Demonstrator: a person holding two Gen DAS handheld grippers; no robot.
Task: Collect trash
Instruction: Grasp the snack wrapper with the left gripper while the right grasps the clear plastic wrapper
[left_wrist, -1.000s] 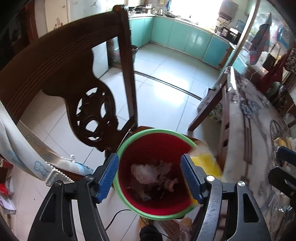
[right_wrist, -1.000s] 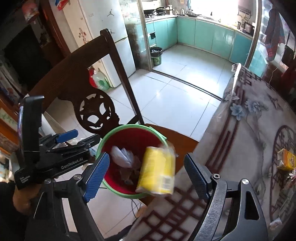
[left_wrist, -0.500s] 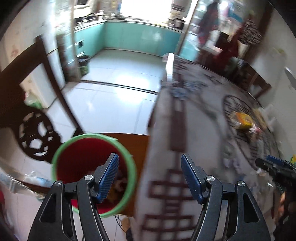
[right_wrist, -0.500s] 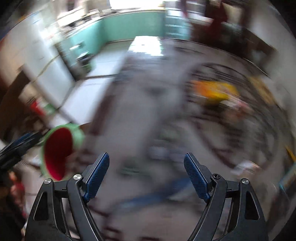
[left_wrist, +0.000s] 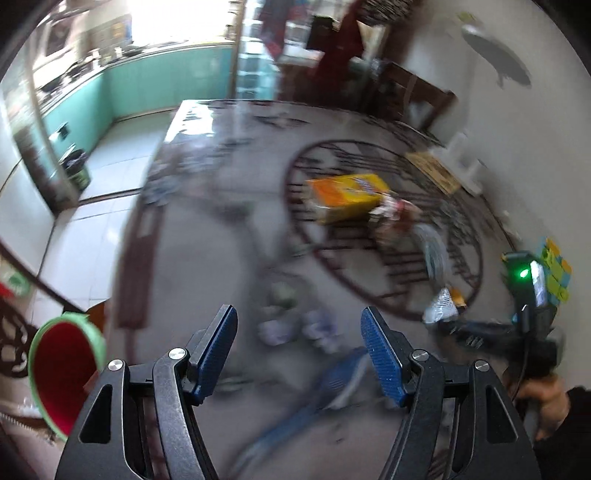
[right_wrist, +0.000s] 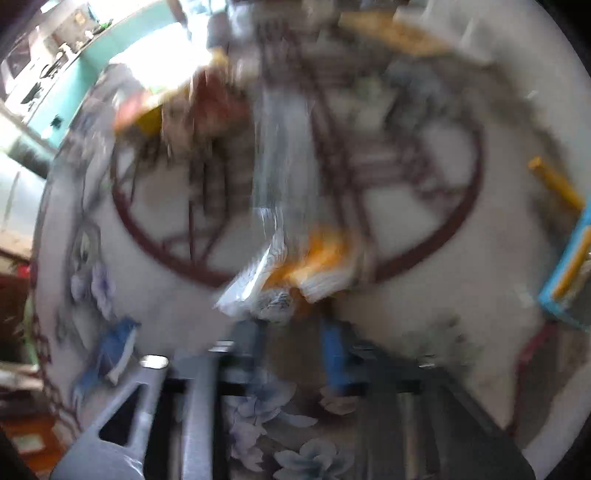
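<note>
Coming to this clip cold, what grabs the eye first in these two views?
The yellow box at the middle of the patterned table, with scraps beside it. Next, the red bin with a green rim at the table's lower-left edge. In the blurred right view, a crumpled white-and-orange wrapper lies just ahead of the right tool.

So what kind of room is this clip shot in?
Most likely a home dining area opening onto a kitchen: a patterned tablecloth-covered table strewn with litter, teal kitchen cabinets beyond a tiled floor, and a dark carved wooden chair at the far side.
</note>
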